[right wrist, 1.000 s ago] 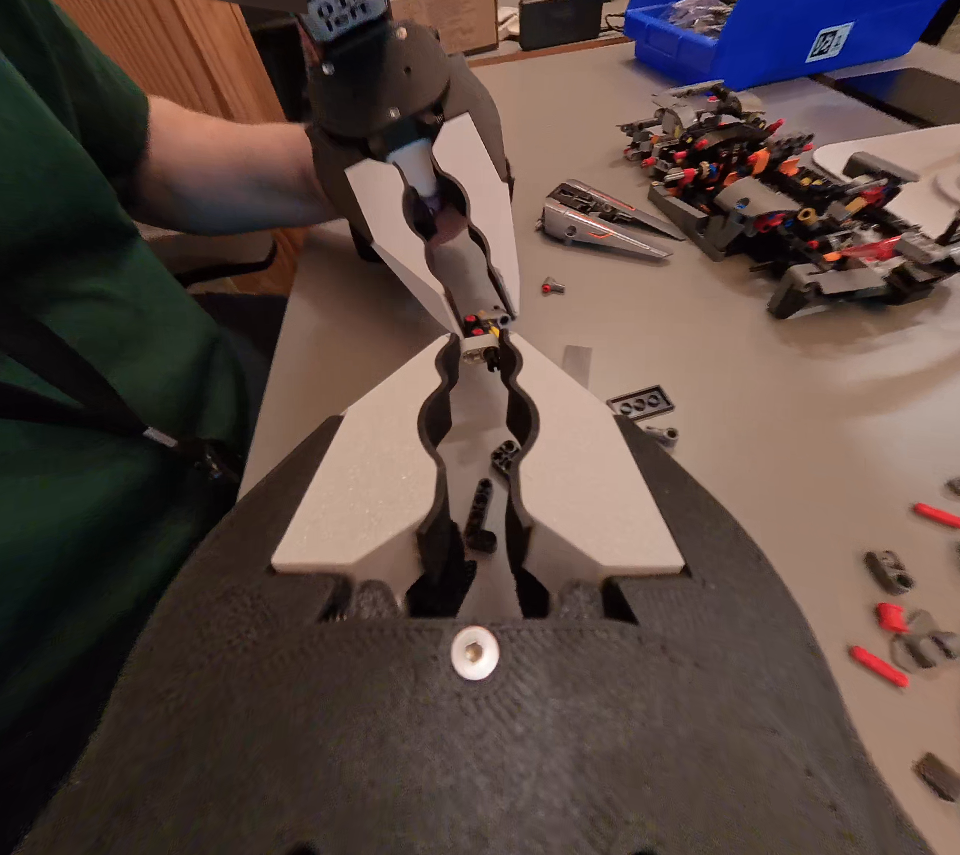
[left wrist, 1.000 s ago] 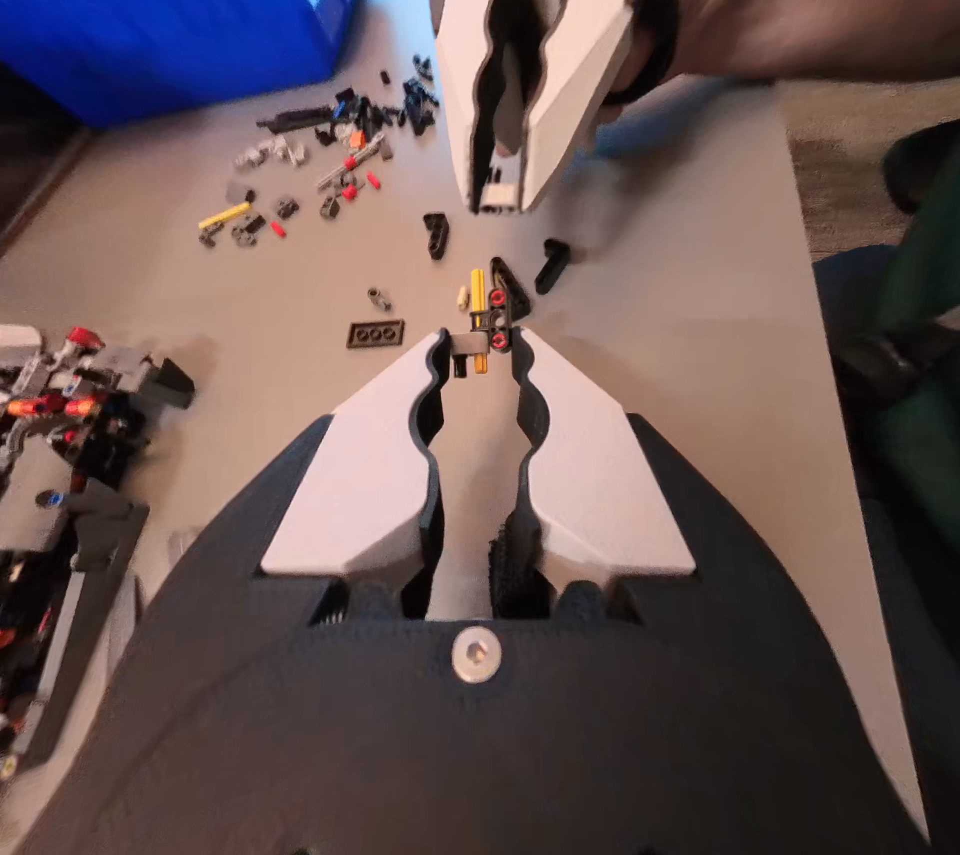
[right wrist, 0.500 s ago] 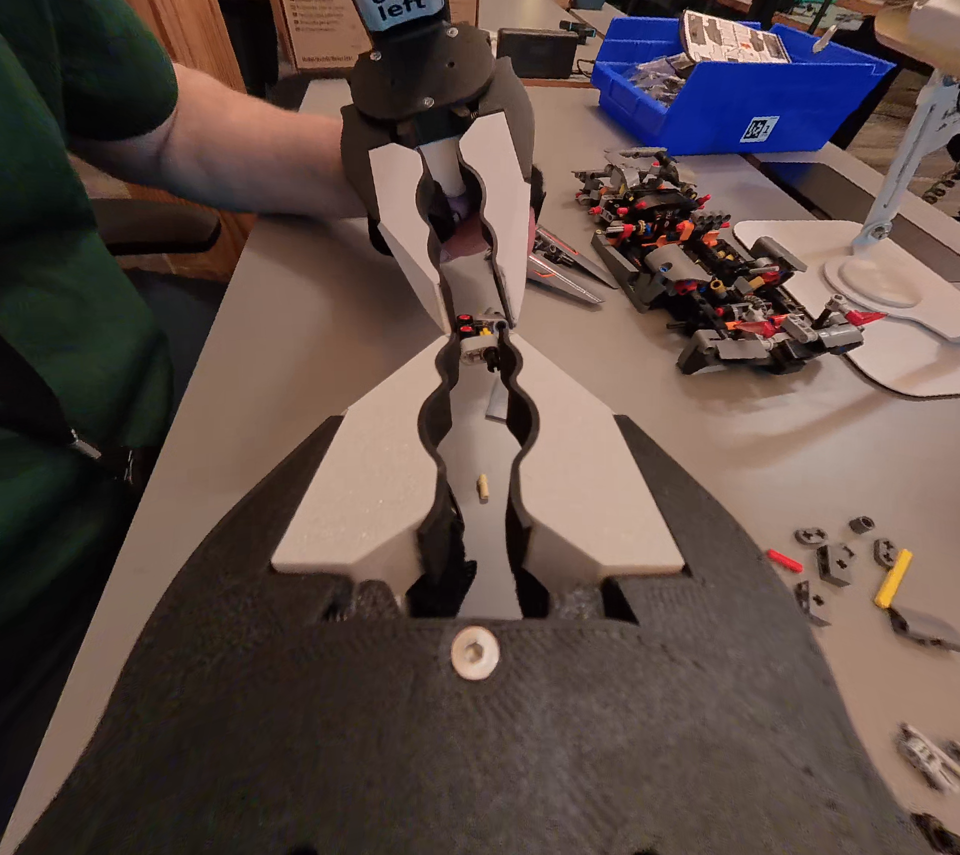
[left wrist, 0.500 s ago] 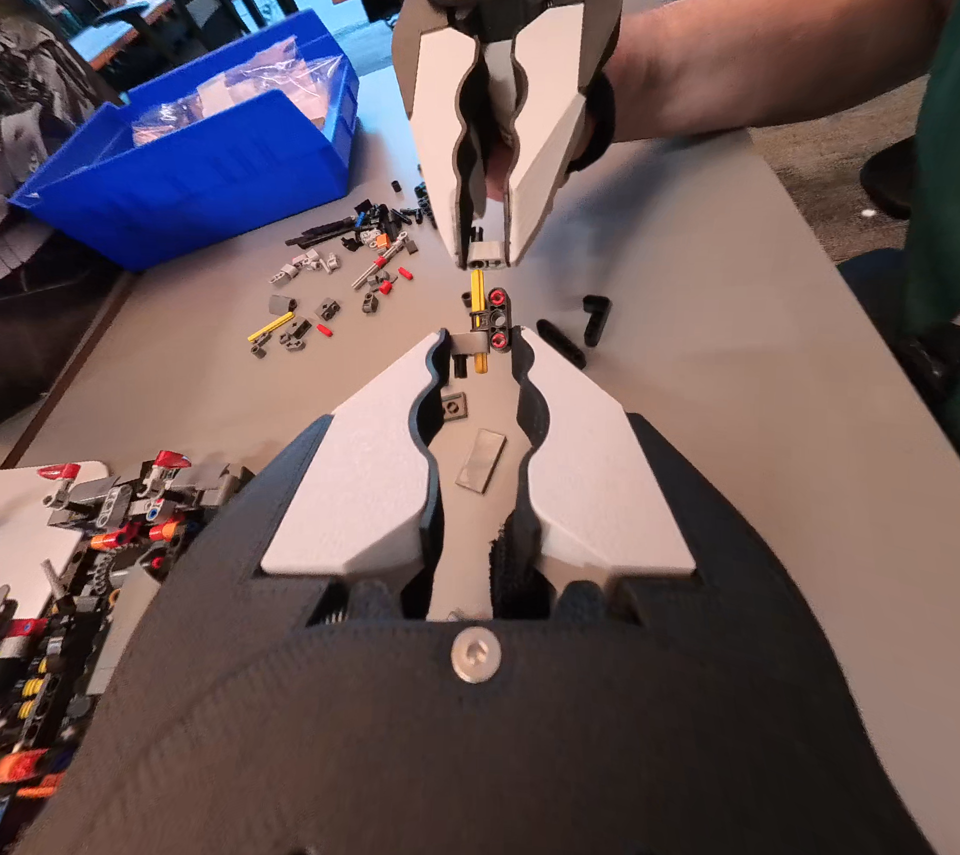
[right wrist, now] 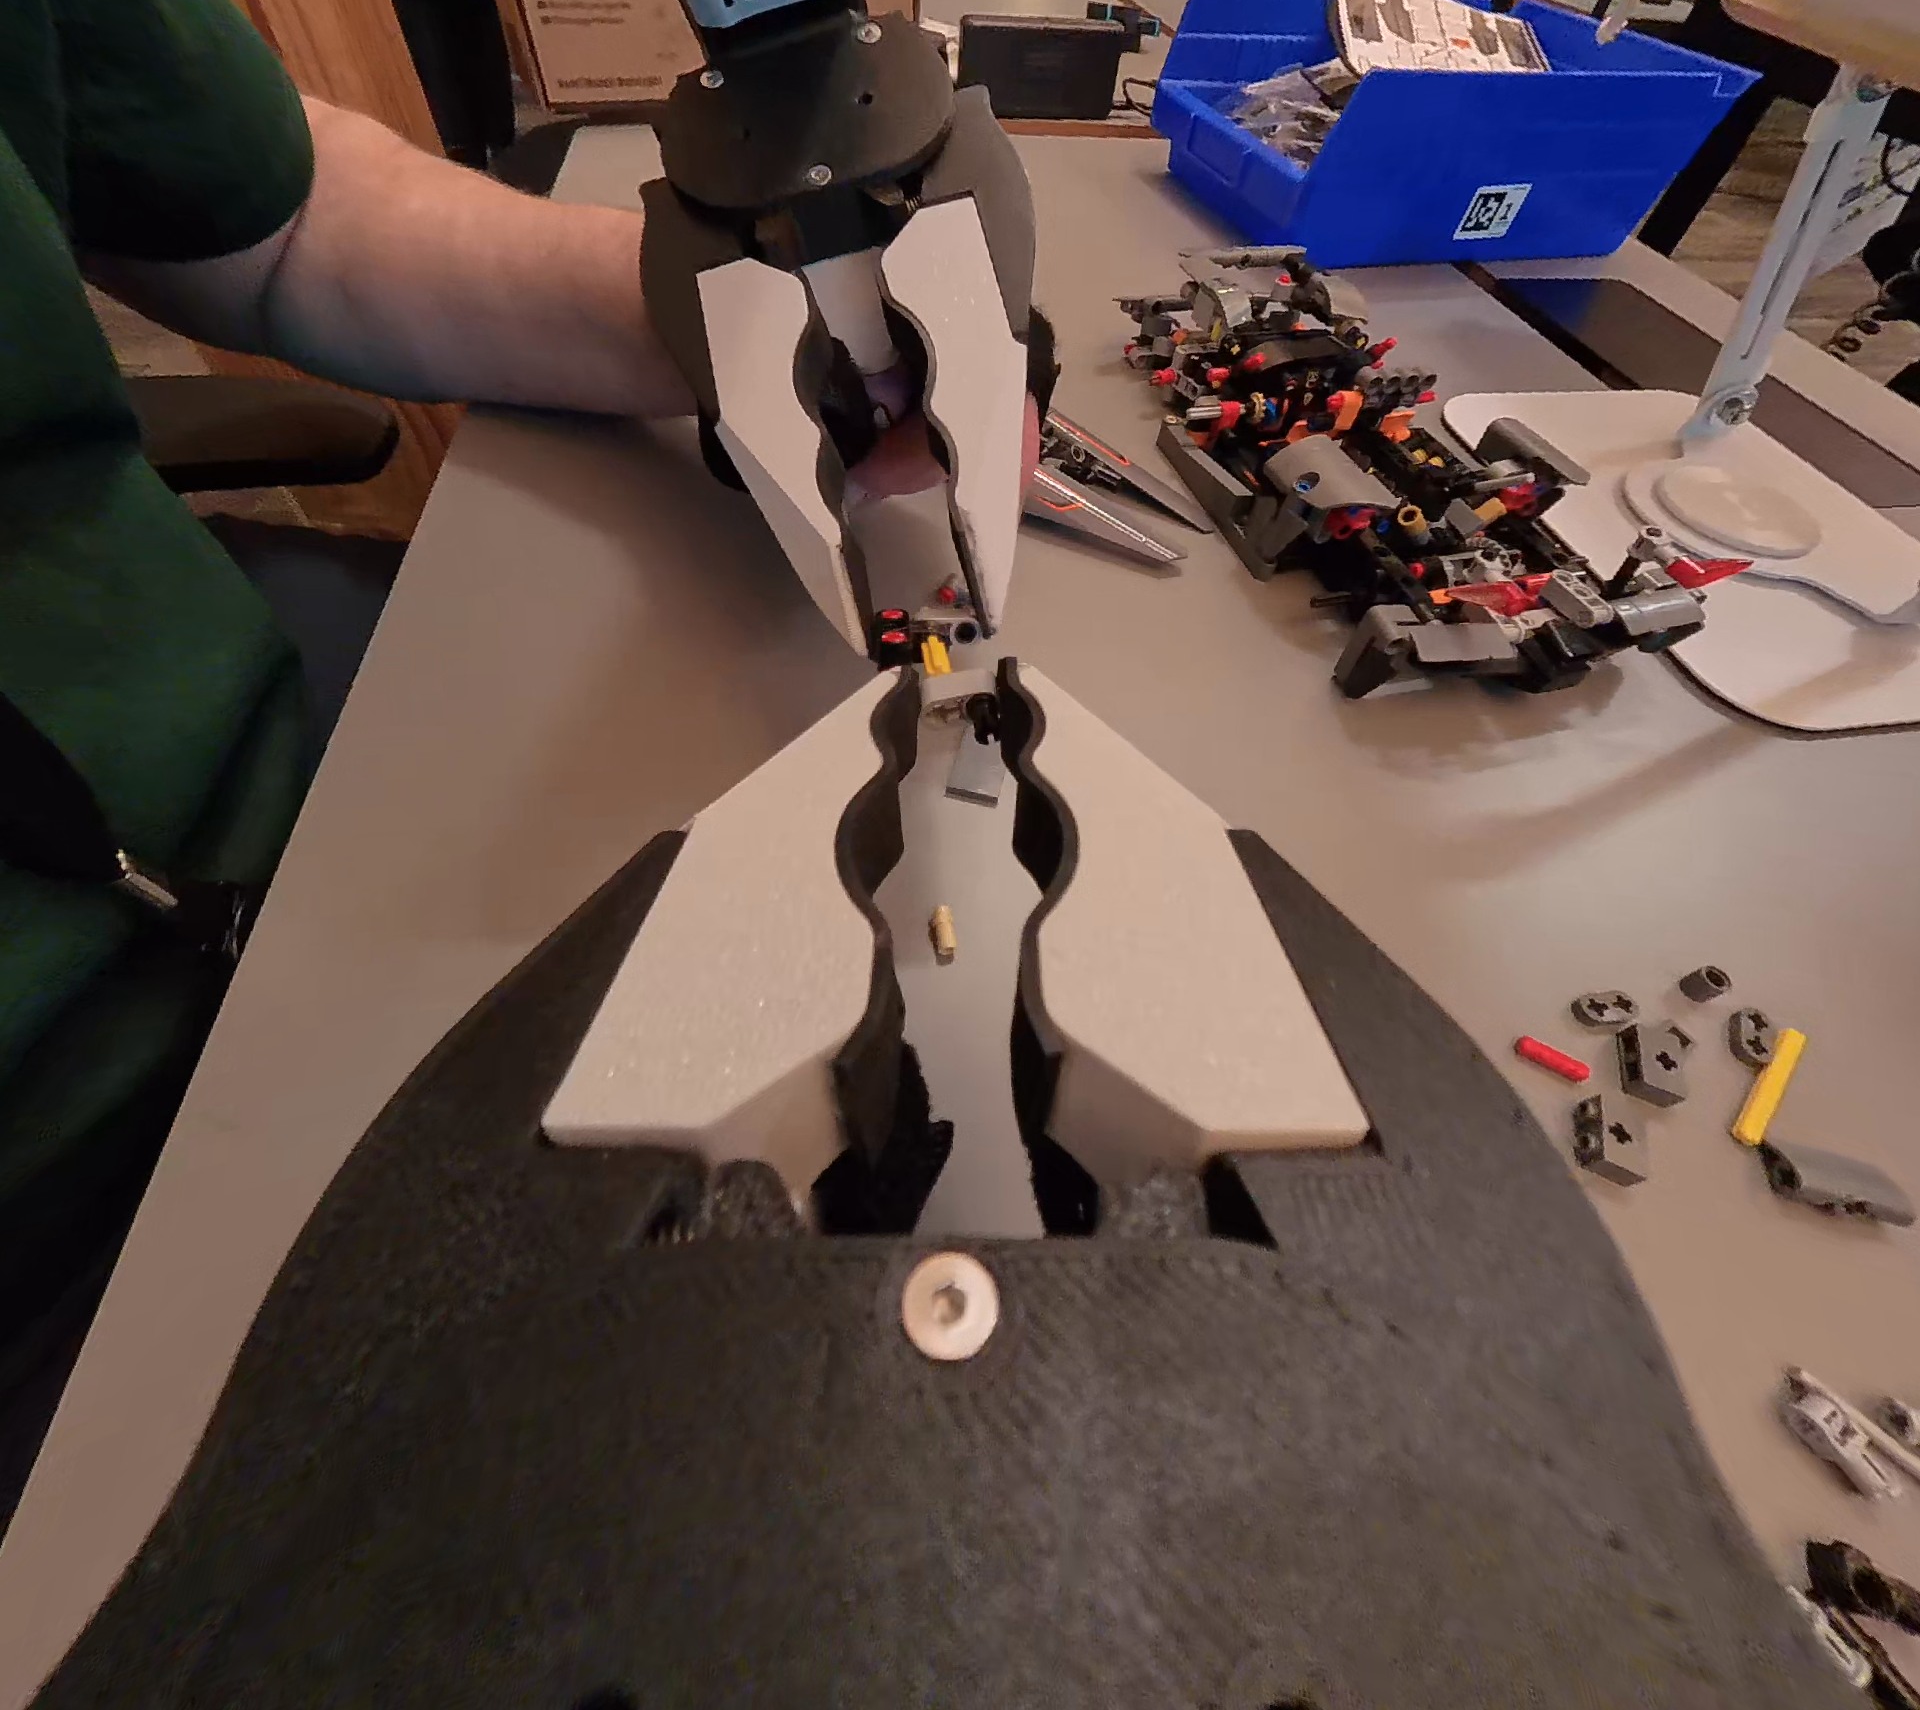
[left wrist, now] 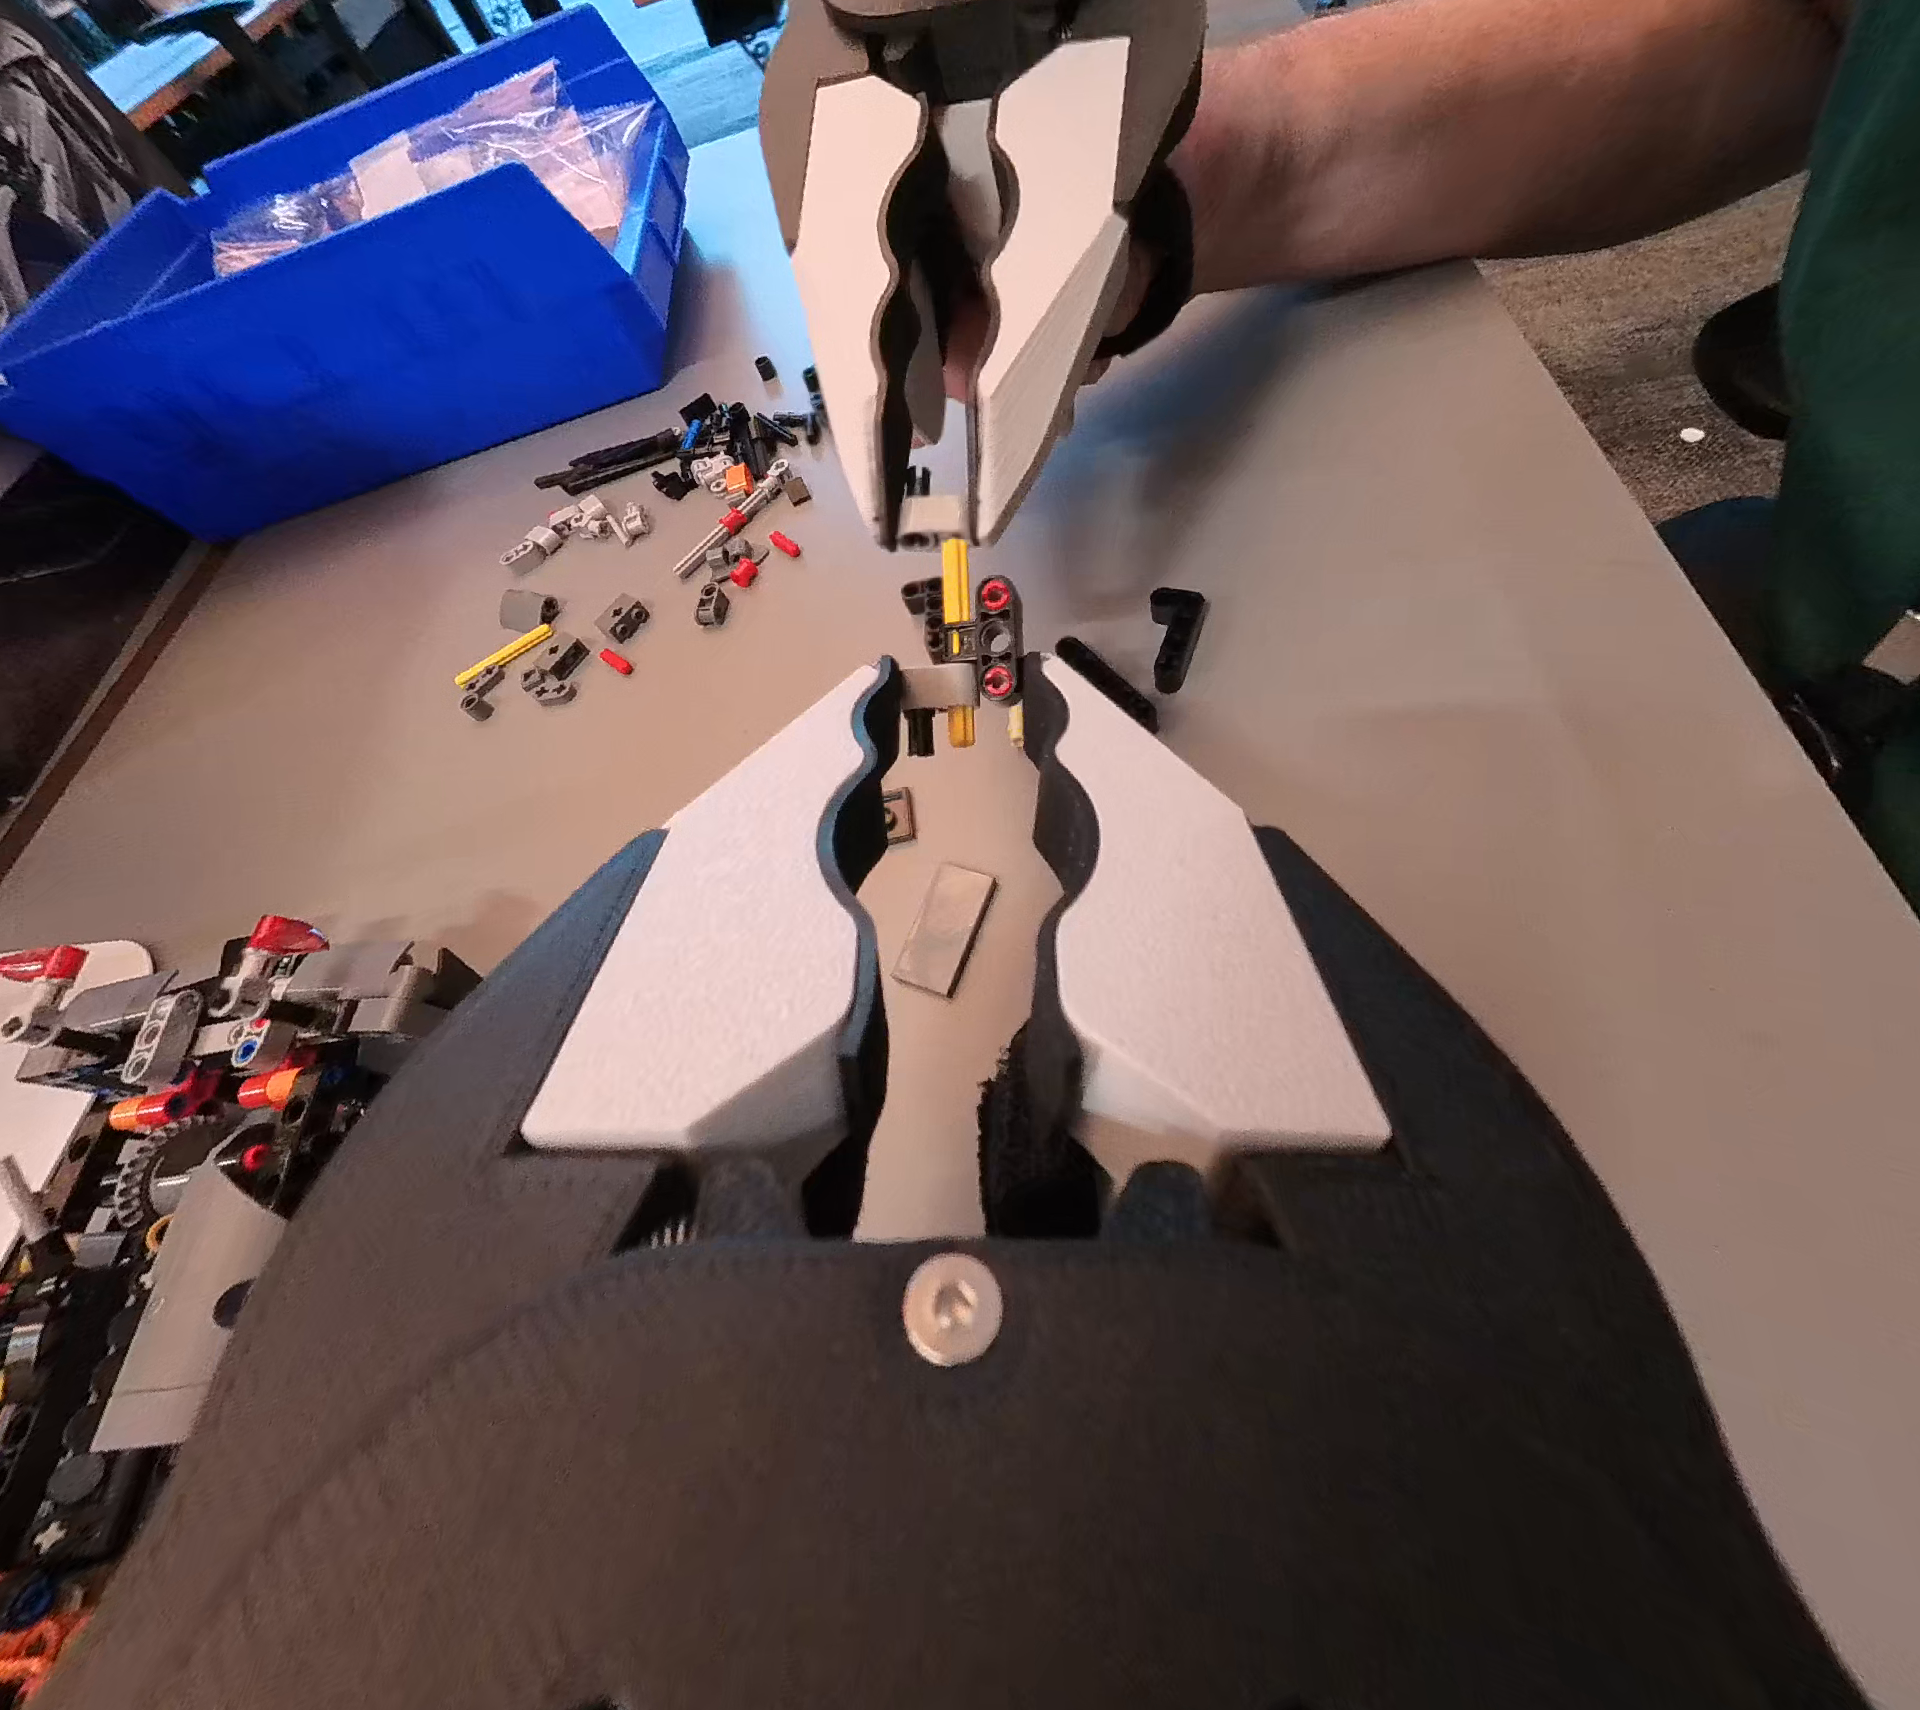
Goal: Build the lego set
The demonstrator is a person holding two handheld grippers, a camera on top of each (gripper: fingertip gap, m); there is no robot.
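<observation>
A flat grey tabletop (right wrist: 1299, 829) carries everything. At its far edge sits a blue plastic bin (right wrist: 1455, 133) with clear bags inside. Beside it lies the large, partly built black, grey and orange lego vehicle (right wrist: 1392, 465). Loose small pieces (left wrist: 644, 559) in grey, black, red and yellow are scattered near the bin in the left wrist view.

Above the table, the left gripper (left wrist: 961, 689) is closed narrowly on a small sub-assembly (left wrist: 971, 642): a grey connector, a yellow axle and a black beam with red pins. Facing it tip to tip, the right gripper (right wrist: 966, 694) is clamped on a small light-grey connector block (right wrist: 961, 689), just beside the axle's free end. A thin grey tile (left wrist: 943, 928) lies on the table under the left gripper.
</observation>
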